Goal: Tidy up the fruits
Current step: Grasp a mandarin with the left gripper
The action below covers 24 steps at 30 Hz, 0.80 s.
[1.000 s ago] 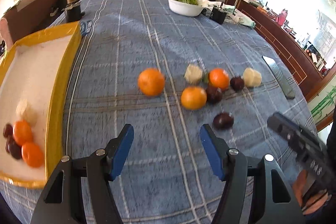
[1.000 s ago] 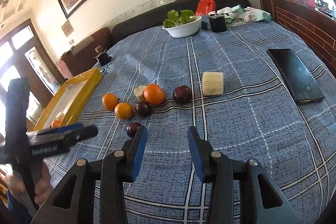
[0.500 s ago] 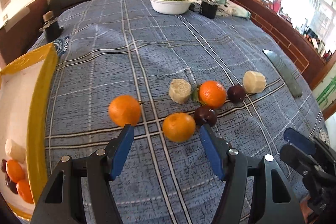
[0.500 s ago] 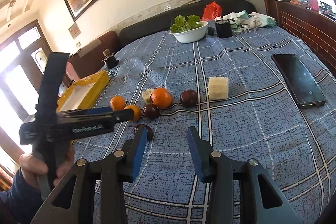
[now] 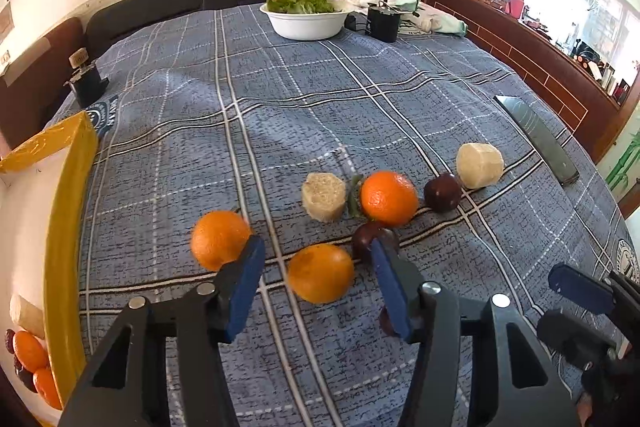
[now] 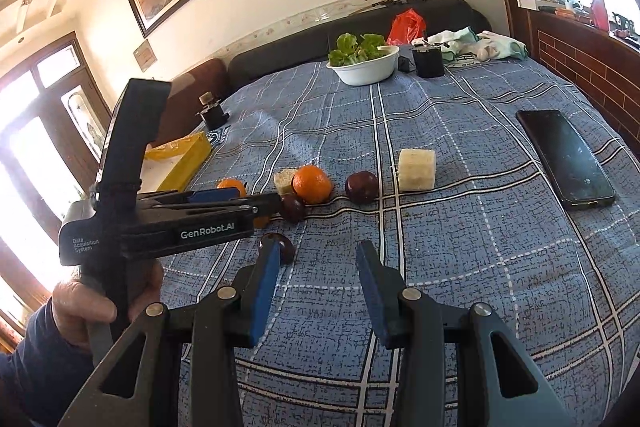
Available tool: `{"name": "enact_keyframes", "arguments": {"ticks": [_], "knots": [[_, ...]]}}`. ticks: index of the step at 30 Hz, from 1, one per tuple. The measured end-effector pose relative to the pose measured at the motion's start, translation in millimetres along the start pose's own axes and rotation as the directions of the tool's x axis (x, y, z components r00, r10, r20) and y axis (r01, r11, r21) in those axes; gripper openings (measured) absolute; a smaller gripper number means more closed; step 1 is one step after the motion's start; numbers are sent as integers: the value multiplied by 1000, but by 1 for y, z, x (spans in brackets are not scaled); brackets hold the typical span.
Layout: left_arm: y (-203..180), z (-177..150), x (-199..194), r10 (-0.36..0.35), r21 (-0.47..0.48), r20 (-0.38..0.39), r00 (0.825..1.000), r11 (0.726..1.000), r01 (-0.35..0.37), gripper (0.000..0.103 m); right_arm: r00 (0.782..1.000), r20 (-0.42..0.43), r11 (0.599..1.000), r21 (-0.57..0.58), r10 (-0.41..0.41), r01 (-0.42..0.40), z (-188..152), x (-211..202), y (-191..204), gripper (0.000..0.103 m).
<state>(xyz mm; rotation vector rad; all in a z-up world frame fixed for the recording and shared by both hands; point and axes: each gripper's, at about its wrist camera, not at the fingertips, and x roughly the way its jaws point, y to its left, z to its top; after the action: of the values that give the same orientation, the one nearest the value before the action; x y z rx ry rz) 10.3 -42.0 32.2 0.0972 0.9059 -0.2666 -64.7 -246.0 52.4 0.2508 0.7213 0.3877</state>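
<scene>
At the far left, the yellow-rimmed tray (image 5: pixel 66 227) is cut off by the frame; oranges and dark fruit inside it show only in part. Blue plaid cloth (image 5: pixel 168 155) lies bare between the tray and the loose fruit. The left gripper (image 5: pixel 318 277) has just been closing, its jaws standing either side of the near orange (image 5: pixel 320 273), pads not seen pressing it. Another orange (image 5: pixel 219 238) sits just left of its left finger; a plum (image 5: pixel 370 237) is half hidden behind the right finger. Further right lie a third orange (image 5: pixel 389 198), two pale cut pieces and a phone (image 5: pixel 536 139) near the edge. The right gripper (image 6: pixel 316 281) hangs empty, jaws apart.
</scene>
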Motion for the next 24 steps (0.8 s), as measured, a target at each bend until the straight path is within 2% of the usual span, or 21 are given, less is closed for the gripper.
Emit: {"name": "enact_keyframes", "arguments": {"ticks": [3,16,19,20,24], "knots": [[5,-3,-6,-6,-2,21,1000,1000,6,54,1000,3,1000,8,4,-4,1,0,-1,44],[1,-4,4,-44,25,10,999,999,44,54,1000,-5,1000,2,-1,1,2,3,0,44],[1,-4,3,-42,27,13,999,999,41,50,1000,-9,1000,-2,-2,2,2,4,1,44],[1,-5,3,-36,30,10,999,999,35,45,1000,-8,1000,-4,-3,3,2,3,1,44],[4,-8,-1,-36,34,7,999,999,36,42,1000,0,1000,-6,-3,3,1,2,2,44]]}}
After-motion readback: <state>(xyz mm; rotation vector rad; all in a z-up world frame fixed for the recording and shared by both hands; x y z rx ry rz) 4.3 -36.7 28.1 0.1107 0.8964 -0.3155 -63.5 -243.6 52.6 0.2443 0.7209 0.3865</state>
